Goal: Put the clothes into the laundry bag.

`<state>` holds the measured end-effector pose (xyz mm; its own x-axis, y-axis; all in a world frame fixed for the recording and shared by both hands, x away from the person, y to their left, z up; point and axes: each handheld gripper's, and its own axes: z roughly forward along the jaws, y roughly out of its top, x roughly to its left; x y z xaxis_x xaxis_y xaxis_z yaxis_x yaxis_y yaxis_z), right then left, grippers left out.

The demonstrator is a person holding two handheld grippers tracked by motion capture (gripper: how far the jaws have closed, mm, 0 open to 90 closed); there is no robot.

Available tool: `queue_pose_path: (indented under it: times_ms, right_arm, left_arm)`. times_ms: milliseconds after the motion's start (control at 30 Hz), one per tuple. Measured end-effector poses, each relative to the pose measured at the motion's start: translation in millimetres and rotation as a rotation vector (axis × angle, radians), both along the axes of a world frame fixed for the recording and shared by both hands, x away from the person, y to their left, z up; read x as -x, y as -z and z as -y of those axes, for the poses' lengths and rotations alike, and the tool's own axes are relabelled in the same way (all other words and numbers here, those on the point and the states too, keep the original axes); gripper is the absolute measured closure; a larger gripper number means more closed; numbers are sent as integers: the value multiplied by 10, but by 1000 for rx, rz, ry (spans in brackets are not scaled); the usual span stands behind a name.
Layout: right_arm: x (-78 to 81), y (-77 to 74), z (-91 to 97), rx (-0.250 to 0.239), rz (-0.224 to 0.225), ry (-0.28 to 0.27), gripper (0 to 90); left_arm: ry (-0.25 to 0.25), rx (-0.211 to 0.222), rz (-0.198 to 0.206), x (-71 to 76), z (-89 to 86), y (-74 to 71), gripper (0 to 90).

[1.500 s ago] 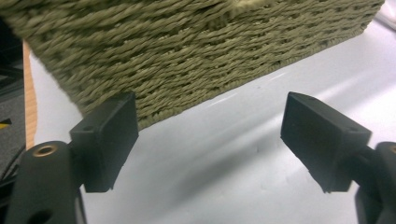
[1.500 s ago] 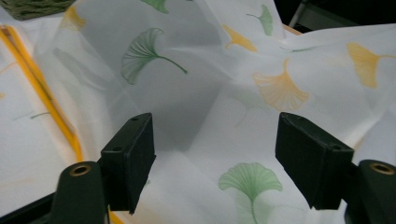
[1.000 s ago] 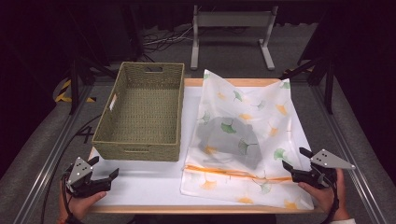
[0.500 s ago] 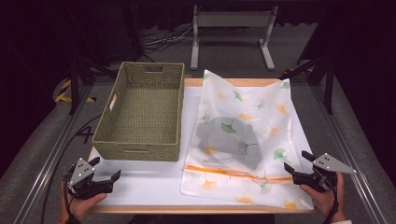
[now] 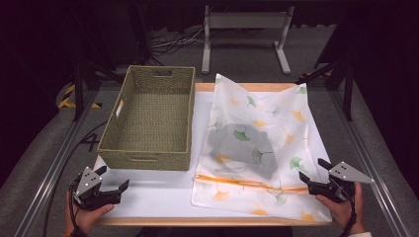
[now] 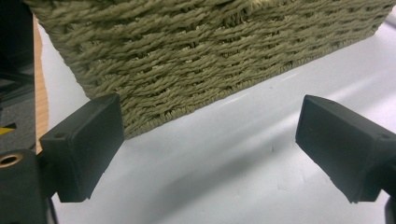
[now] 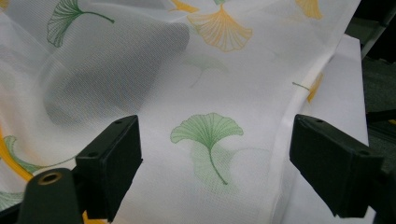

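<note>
Dark surroundings are seen around a white-topped table (image 5: 163,190), behind which a grey metal stand (image 5: 245,25) is set on the floor. On the table's left half a woven basket (image 5: 150,118) is placed, and nothing can be made out inside it. To its right a sheer white mesh bag (image 5: 262,143), printed with green and orange ginkgo leaves, is laid flat (a dark grey item (image 5: 242,150) is visible through the fabric near its middle), and an orange band (image 5: 247,182) is run across its near end. The left gripper (image 5: 112,180) is held low at the table's near left corner, just in front of the basket; its jaws have just been opening and are now spread wide, with only bare table surface between them, as is shown in the left gripper view, where the basket's wall (image 6: 210,56) is seen close ahead. The right gripper (image 5: 312,172) is held at the bag's near right edge, its jaws likewise parted; in the right gripper view (image 7: 210,168) a green leaf print (image 7: 208,130) is framed between them, and the fabric is not pinched.
</note>
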<state>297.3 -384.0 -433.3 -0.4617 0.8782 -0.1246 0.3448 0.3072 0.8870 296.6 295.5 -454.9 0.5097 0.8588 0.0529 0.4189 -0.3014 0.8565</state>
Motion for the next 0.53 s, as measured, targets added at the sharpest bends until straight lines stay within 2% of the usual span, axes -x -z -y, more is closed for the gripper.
queue_pose_path:
  times_ms: [233, 533]
  right_arm:
    - [1, 3, -13, 19, 0, 4, 177]
    - [1, -5, -13, 7, -1, 9, 171]
  left_arm:
    - [3, 1, -6, -17, 15, 5, 80]
    - [-1, 9, -14, -25, 13, 15, 77]
